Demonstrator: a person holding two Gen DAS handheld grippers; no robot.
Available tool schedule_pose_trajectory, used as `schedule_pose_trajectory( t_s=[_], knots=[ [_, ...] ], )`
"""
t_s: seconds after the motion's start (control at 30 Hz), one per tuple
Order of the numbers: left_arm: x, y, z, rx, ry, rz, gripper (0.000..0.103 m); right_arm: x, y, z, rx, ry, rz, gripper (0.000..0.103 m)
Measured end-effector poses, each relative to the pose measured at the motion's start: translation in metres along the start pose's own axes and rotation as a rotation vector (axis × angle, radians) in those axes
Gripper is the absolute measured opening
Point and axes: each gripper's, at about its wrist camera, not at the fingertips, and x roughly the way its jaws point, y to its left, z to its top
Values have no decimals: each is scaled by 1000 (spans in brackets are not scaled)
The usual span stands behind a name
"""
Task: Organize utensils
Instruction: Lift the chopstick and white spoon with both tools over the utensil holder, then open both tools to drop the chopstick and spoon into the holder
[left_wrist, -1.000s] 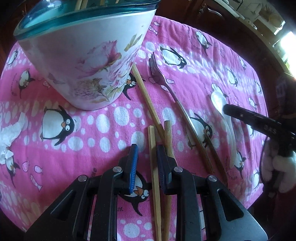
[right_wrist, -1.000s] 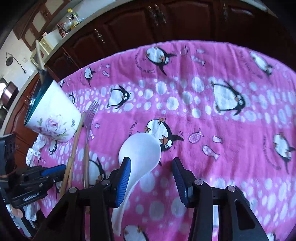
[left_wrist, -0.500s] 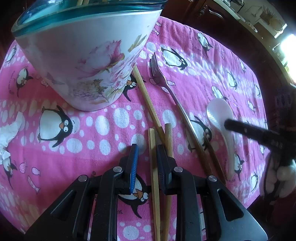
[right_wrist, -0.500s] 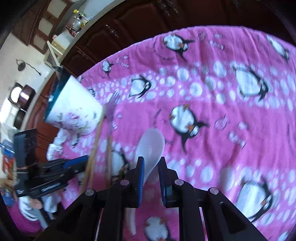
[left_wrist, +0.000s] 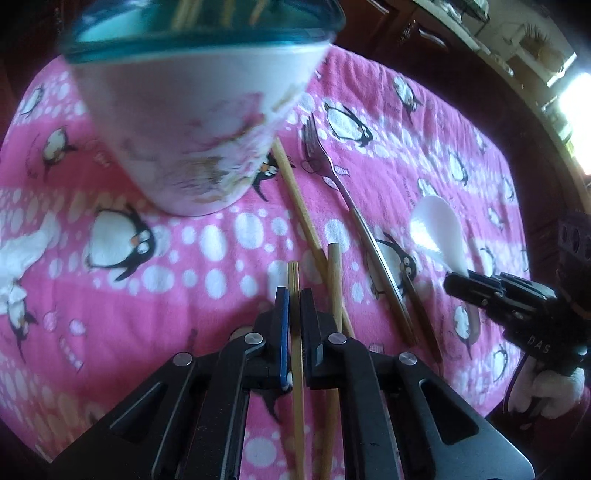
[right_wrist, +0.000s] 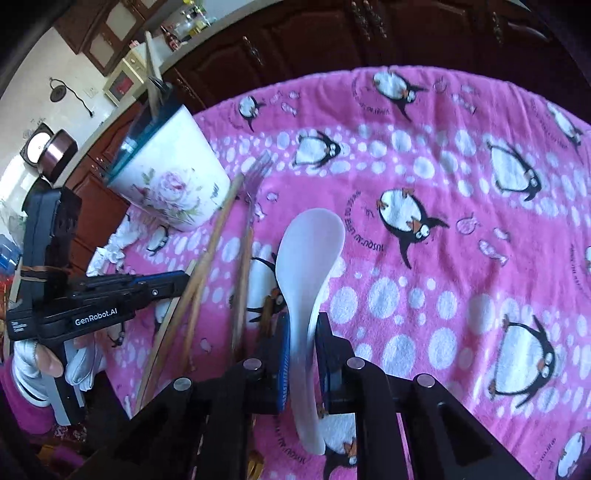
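Observation:
My left gripper (left_wrist: 293, 295) is shut on a thin wooden chopstick (left_wrist: 293, 273) that lies on the pink penguin cloth (left_wrist: 207, 258). Two more chopsticks (left_wrist: 334, 273) lie crossed just right of it, then a metal fork (left_wrist: 332, 177). The white floral cup (left_wrist: 192, 122) with a teal rim stands ahead, with sticks inside. My right gripper (right_wrist: 301, 325) is closing, and its pads press on the handle of the white spoon (right_wrist: 310, 254), whose bowl points away. From the right wrist, the left gripper (right_wrist: 181, 280) shows at the left by the chopsticks (right_wrist: 221, 225), fork (right_wrist: 255, 177) and cup (right_wrist: 173, 188).
A crumpled white tissue (left_wrist: 18, 254) lies at the cloth's left edge, also the tissue (right_wrist: 114, 247) beside the cup. A gloved hand (right_wrist: 81, 365) holds the left gripper. Dark wooden cabinets (right_wrist: 332, 44) stand beyond the far edge. Open pink cloth (right_wrist: 480, 240) spreads to the right.
The left jaws have closed on the thin chopstick. The right jaws have narrowed from wide apart onto the spoon's handle, and the right gripper has shifted along the cloth with the spoon.

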Motion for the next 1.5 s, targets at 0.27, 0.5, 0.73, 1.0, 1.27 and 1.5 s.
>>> schedule_pose_trajectory(
  t_s=[0.27,0.5,0.73,1.0,1.27,1.5],
  knots=[
    [-53,14,-5,-42,-86,-59,4,-36,19,10,-12,-77,48,12],
    [-111,19,-2,-52,-195,-91,4,-52,56,34,-74,-139,96,12],
    [-181,27,10,-41,-316,-124,4,-58,92,70,-124,-203,154,12],
    [-260,38,53,-37,-502,-85,4,-42,128,120,-147,-292,207,12],
    [-281,55,120,-72,-630,24,4,-5,153,154,-204,-314,253,12],
    [-254,67,154,-83,-659,132,4,26,153,155,-230,-350,255,12]
  ],
)
